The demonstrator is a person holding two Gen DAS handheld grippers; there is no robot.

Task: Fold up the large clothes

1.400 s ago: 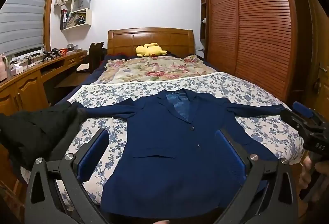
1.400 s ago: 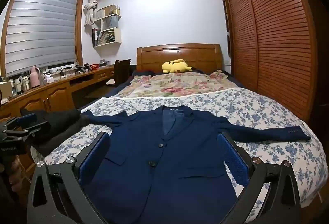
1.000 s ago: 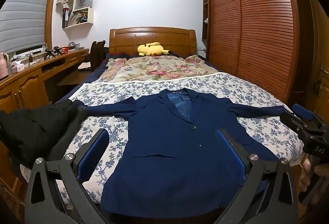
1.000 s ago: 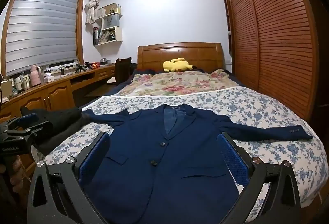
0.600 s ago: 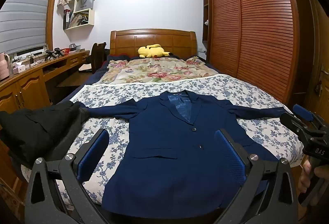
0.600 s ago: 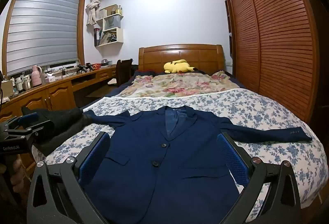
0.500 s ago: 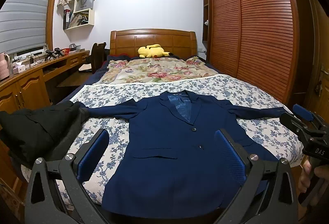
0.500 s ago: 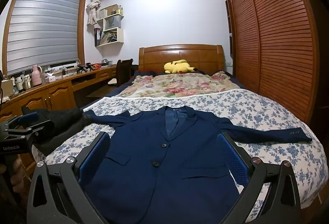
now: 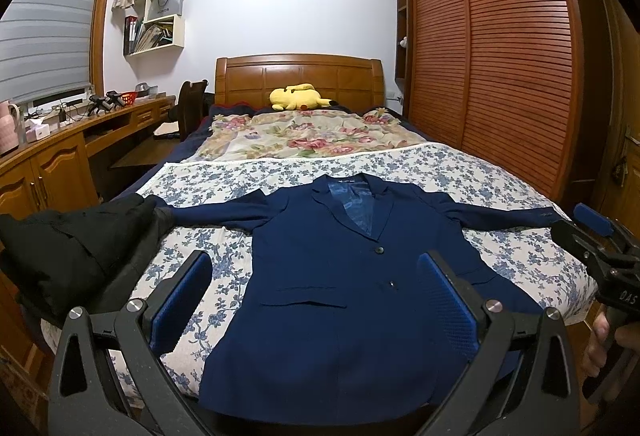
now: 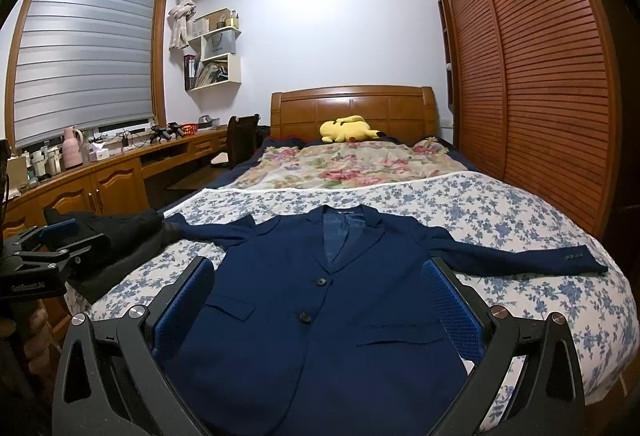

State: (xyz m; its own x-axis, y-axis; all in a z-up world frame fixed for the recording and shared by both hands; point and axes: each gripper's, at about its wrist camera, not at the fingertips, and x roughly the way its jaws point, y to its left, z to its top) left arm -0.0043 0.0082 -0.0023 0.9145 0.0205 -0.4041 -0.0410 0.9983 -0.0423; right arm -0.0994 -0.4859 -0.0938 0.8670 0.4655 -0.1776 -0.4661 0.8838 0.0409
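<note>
We are holding the left claw (image 9: 314,296) and right claw (image 10: 320,302) wide apart, gripping nothing, above the hem of the navy jacket (image 9: 352,276). It is lying flat, sleeves spread, on the bed (image 9: 440,164).

Wooden bed (image 10: 352,104), louvred wardrobe (image 10: 532,76), desk (image 10: 120,164)

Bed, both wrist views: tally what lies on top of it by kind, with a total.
Blue blazer: 1
Black garment, at the bed's left corner: 1
Yellow plush, by the headboard: 1
Floral covers, one rose-patterned, one blue-patterned: 2
Total: 5
Both grippers, left and right, are open above the blazer's hem, holding nothing.
</note>
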